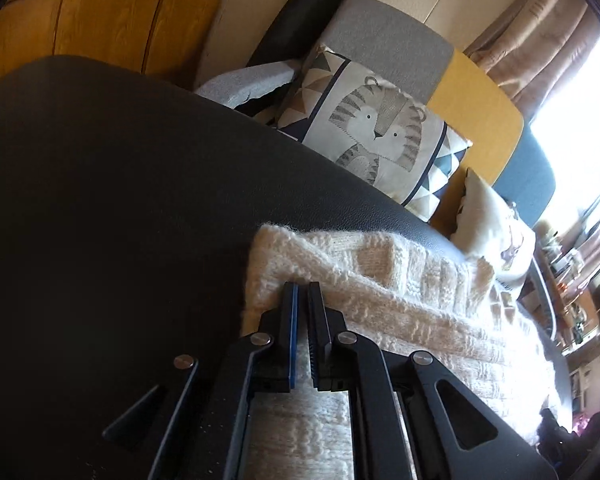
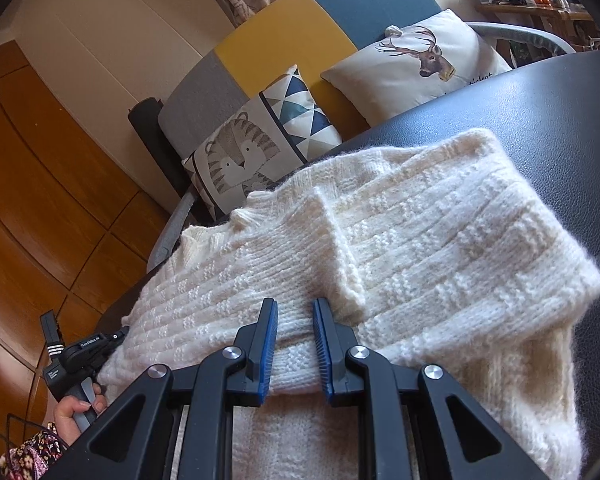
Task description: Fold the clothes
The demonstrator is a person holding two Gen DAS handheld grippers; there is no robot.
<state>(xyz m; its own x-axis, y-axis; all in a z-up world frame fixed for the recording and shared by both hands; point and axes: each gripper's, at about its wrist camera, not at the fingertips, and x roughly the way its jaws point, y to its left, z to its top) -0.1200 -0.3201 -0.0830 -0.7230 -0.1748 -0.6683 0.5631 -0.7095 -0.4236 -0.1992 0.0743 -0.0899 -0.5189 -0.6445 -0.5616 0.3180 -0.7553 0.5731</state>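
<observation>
Left tongs [image 1: 303, 290] nearly closed on sweater [image 1: 380, 292] edge; right tongs [image 2: 295, 306] pinch its fold.

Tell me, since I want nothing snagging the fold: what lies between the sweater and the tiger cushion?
Only bare black table shows between the cream sweater and the tiger cushion behind the table edge; the right wrist view shows this best.

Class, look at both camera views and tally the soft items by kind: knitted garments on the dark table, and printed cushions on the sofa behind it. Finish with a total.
Cream knitted sweater: 1
Printed cushions: 2, tiger cushion, deer cushion
Total: 3
</observation>
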